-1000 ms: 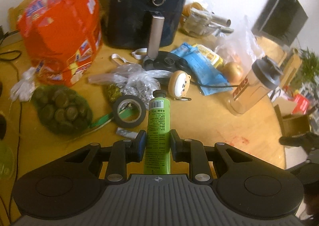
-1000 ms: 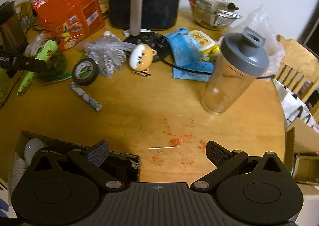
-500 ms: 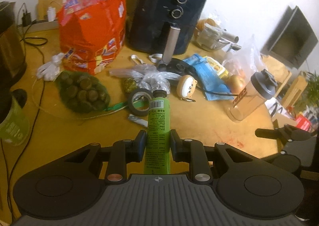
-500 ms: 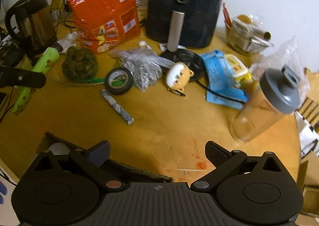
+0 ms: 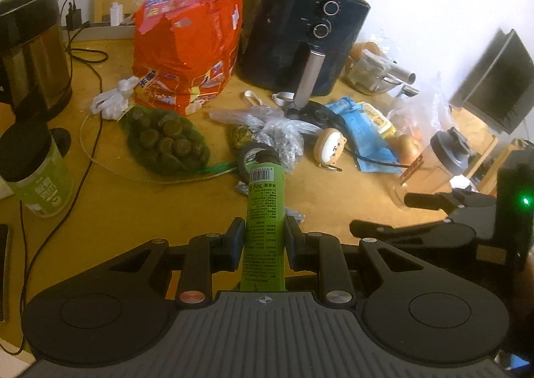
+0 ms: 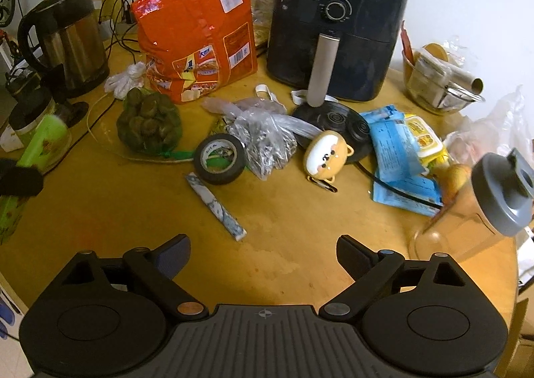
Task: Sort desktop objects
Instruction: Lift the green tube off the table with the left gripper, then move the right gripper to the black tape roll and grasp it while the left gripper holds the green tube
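My left gripper [image 5: 263, 239] is shut on a green tube [image 5: 265, 211] with a black cap, held above the wooden table [image 5: 333, 198]. The same green tube [image 6: 40, 144] shows at the far left of the right wrist view. My right gripper [image 6: 263, 249] stands open over the table's near part, with nothing between its fingers. On the table lie a roll of black tape [image 6: 220, 159], a marbled stick [image 6: 217, 208], a dog-faced round toy [image 6: 327, 157], a net of green rounds [image 6: 148, 126] and a clear bag [image 6: 263, 137].
A black air fryer [image 6: 337, 27], an orange snack bag [image 6: 197, 34] and a kettle [image 6: 66, 41] stand at the back. A shaker bottle [image 6: 484, 208] and blue packets [image 6: 397, 157] are at the right, a green jar [image 5: 36, 177] at the left. Cables run along the left side.
Both grippers have pulled back and risen, so more of the table shows. The left gripper still holds the green tube. The right gripper now appears at the right of the left wrist view.
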Motion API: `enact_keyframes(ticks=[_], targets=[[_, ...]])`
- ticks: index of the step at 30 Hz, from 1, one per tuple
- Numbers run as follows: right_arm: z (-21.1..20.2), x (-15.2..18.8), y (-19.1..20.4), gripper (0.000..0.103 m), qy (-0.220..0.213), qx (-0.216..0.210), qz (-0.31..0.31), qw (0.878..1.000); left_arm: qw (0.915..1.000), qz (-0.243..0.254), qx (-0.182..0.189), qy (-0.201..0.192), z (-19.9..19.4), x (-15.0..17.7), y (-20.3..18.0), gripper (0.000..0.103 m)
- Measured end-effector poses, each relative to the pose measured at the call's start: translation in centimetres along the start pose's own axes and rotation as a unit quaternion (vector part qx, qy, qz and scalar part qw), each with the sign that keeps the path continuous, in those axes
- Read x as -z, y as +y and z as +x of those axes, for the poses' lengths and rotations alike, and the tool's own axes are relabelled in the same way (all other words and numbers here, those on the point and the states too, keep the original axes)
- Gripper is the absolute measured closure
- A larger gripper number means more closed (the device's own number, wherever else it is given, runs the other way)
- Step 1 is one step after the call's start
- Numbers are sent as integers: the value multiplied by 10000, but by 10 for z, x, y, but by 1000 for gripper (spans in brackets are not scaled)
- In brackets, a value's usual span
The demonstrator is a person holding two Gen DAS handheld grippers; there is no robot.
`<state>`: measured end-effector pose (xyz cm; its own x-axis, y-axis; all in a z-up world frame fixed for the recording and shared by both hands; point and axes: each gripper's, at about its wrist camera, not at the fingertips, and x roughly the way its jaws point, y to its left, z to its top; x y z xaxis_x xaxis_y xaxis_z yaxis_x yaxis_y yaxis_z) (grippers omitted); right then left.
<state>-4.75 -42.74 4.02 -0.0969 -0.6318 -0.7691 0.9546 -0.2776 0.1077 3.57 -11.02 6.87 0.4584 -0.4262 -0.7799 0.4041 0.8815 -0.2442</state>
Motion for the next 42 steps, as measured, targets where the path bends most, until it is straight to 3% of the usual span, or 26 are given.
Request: enact_keyframes(ticks=[7,24,37,42], targets=[[22,-16,6,17,69,-155,-30,9999,9991,-398,-160,-62,-9,4,14,78],[103,-55,4,46,345,-443,127,9983,9934,-1033,-487,-109,-21,12,37,78],[159,-70,4,55,415,-527,538,9963,9894,-1305,-629,-102,-26,19,41,78],[175,-70,9,71,575,-387,596,9958,9884,-1364,-670,-52,-28,23,43,77]])
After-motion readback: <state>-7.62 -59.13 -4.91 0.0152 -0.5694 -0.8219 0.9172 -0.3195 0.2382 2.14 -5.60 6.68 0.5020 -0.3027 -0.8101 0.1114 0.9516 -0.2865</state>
